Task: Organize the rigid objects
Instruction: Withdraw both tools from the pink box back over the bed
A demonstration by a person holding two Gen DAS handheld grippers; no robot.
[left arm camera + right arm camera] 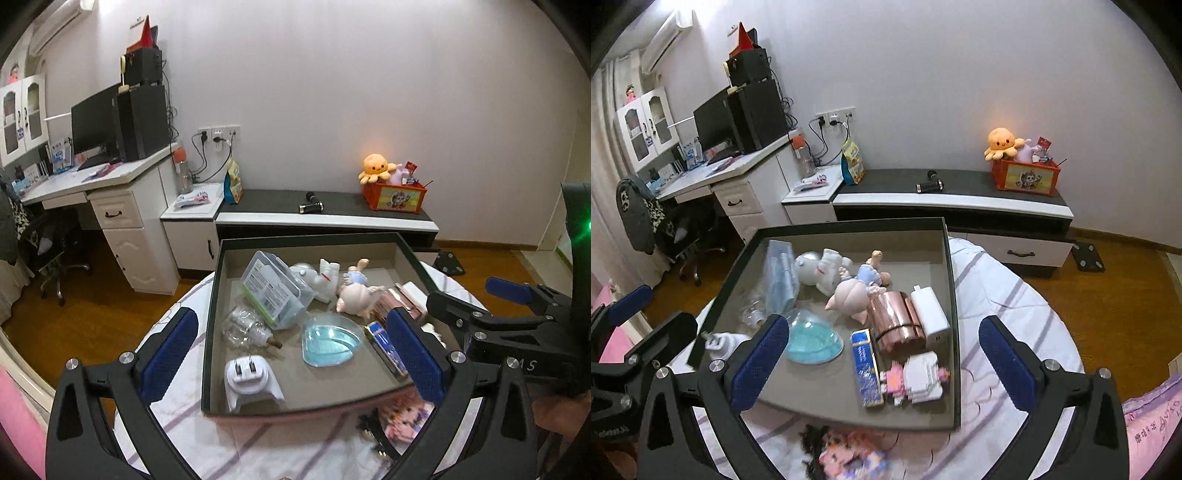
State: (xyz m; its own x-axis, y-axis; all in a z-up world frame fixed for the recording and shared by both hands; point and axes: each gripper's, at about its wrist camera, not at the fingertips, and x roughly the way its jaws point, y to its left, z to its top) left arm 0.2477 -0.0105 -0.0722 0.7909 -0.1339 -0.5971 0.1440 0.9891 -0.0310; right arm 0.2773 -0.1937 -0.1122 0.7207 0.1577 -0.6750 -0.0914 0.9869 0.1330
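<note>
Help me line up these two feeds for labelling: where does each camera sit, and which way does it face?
Left wrist: on the left hand-held gripper, open, facing the tray; the right hand-held gripper shows at right.
Right wrist: on the right hand-held gripper, open, facing the tray's right half; the left one shows at left.
Shared: tray, blue heart dish.

A dark-rimmed tray (951, 295) holds the lot: white plug adapter (248, 380) at the near left, blue heart-shaped dish (330, 341) in the middle, pink pig figurine (851, 293) lying on its side, copper tubes (895, 321) bundled beside a white box (929, 312), block-built figure (916, 376) near right.
</note>
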